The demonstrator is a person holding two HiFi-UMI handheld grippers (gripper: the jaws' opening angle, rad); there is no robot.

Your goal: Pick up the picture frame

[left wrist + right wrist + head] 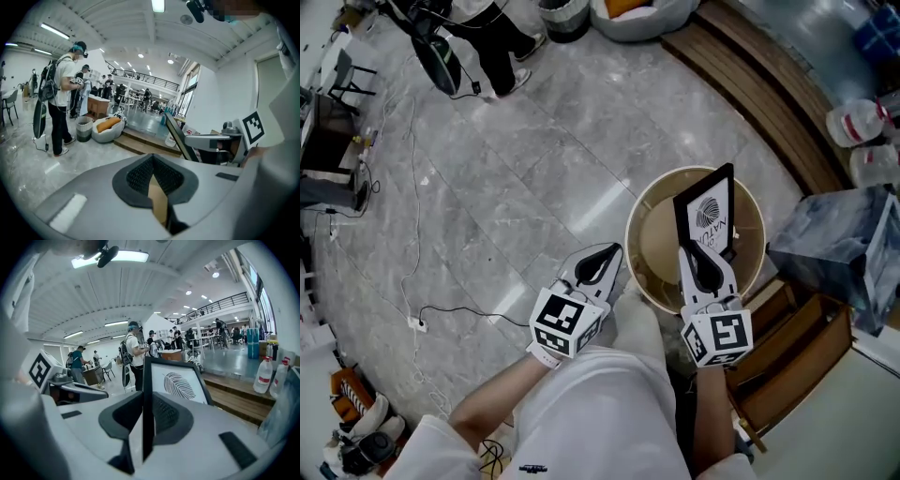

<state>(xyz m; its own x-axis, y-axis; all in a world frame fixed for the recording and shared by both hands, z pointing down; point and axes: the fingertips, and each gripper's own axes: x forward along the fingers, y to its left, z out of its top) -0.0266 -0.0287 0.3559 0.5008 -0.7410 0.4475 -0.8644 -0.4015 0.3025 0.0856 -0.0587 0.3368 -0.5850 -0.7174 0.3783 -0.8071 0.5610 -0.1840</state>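
Note:
The picture frame [709,212], black-edged with a leaf print [180,386], stands upright above a round beige tub [649,246]. My right gripper [704,264] is shut on the frame's lower edge, and the black edge runs between its pads [147,420]. My left gripper [602,266] sits at the tub's left rim. Its jaws are closed on a thin tan wall [159,202] that looks like that rim. From the left gripper view the frame's dark edge [177,136] and the right gripper [212,140] show to the right.
A wooden step [759,94] runs behind the tub, with water jugs [859,122] and a grey plastic bag [844,246] at the right. A wooden crate [789,358] is below right. Cables [417,323] lie on the marble floor. A person with a backpack [61,96] stands nearby.

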